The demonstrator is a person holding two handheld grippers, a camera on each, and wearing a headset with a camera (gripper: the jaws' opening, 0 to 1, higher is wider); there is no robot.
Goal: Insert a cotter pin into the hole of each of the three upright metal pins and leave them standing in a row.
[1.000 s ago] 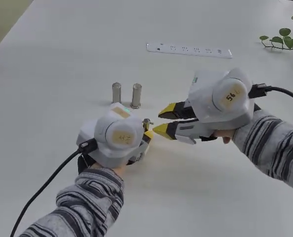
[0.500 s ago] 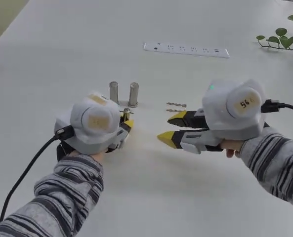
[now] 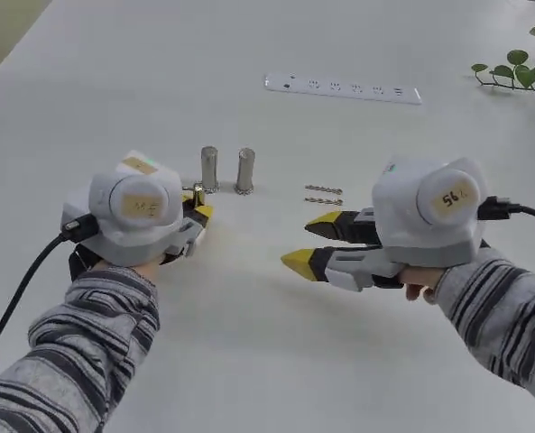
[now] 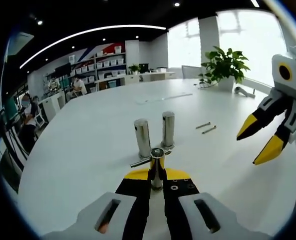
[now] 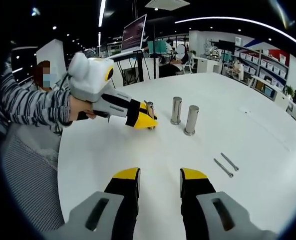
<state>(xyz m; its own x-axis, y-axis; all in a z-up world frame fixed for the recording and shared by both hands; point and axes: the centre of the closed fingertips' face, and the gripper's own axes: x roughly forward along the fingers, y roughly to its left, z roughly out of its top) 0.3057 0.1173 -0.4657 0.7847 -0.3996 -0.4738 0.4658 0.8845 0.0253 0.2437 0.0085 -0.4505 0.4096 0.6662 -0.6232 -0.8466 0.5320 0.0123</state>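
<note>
The held metal pin (image 4: pixel 157 159) stands upright between the yellow tips of the left gripper (image 4: pixel 156 179), whose jaws are closed on its lower shaft. A cotter pin (image 4: pixel 142 162) passes through the pin just under its head and sticks out to the left side of the jaws in the left gripper view. Whether the pin's base rests on the table (image 3: pixel 249 343) or hangs just above it cannot be told.

Just ahead of the left gripper's tips stand the two other metal pins (image 4: pixel 142 137) (image 4: pixel 168 129), upright and close beside each other but apart. They are free of both grippers, with no cotter pin visible in them.

Further ahead and to the right of those tips lie two loose cotter pins (image 4: pixel 206 127), side by side and flat on the table. In the right gripper view they lie ahead and to the right of that gripper's own jaws.

The right gripper (image 5: pixel 160 175) has its jaws spread well apart and holds nothing. It sits over bare table, well to the right of the left gripper, tips pointing toward it.

Far beyond both grippers lie a white power strip (image 3: pixel 344 88) and, at the table's far right, a leafy plant (image 3: pixel 518 70).
</note>
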